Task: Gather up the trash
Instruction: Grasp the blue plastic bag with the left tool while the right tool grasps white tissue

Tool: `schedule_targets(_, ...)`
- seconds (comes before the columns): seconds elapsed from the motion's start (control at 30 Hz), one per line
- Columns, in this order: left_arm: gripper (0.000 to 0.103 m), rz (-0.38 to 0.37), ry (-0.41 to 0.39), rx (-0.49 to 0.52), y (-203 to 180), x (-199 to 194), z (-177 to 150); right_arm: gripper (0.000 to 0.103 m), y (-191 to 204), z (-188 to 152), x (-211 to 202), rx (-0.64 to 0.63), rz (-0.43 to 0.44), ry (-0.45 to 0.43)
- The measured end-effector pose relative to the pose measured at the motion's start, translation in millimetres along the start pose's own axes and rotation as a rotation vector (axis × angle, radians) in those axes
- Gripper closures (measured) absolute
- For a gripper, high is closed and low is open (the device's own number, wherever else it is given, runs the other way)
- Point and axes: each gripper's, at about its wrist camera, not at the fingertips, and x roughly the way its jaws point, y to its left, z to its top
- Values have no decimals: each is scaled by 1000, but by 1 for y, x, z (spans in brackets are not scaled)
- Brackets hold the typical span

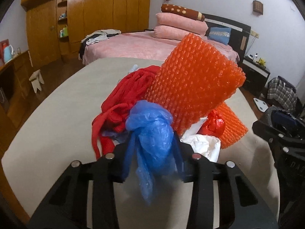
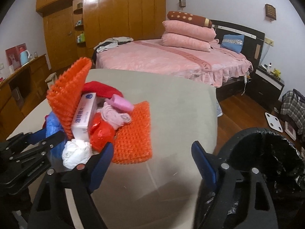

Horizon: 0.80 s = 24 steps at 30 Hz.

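Left gripper (image 1: 152, 152) clamped on blue plastic bag (image 1: 152, 133) at near edge of trash pile (image 2: 99, 118) on grey table (image 2: 171, 105), right gripper (image 2: 152, 164) held apart and empty beside pile, white box (image 2: 84, 114) printed with blue writing, unreadable, black-lined bin (image 2: 266, 152) right of pile.

Left tongs (image 1: 152, 152) clamped, right tongs (image 2: 152, 164) agape

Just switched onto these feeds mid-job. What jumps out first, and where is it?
A bright pile of trash on the grey table: orange foam netting stands tallest, beside a red cloth. The left gripper is shut on a blue plastic bag at the pile's near edge. A black-lined bin sits to the right, past the open right gripper.
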Motion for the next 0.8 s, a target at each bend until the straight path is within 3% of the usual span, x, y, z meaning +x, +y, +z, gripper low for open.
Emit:
schedule_targets(0.1, 78, -7, -25, 2, 3, -6, -1, 21, 6, 2, -3, -9, 7, -15)
schedule_targets(0.3, 79, -15, -64, -4, 11, -35, -4, 21, 25, 3, -15, -22, 51, -45)
schedule_targets(0.67, 79, -10, -76, 7, 29, -66, -12, 21, 81, -7, -5, -53, 174, -3)
schedule_targets(0.8, 79, -18, -80, -6, 34, -69, -16, 28, 92, -7, 11, -68, 179, 42)
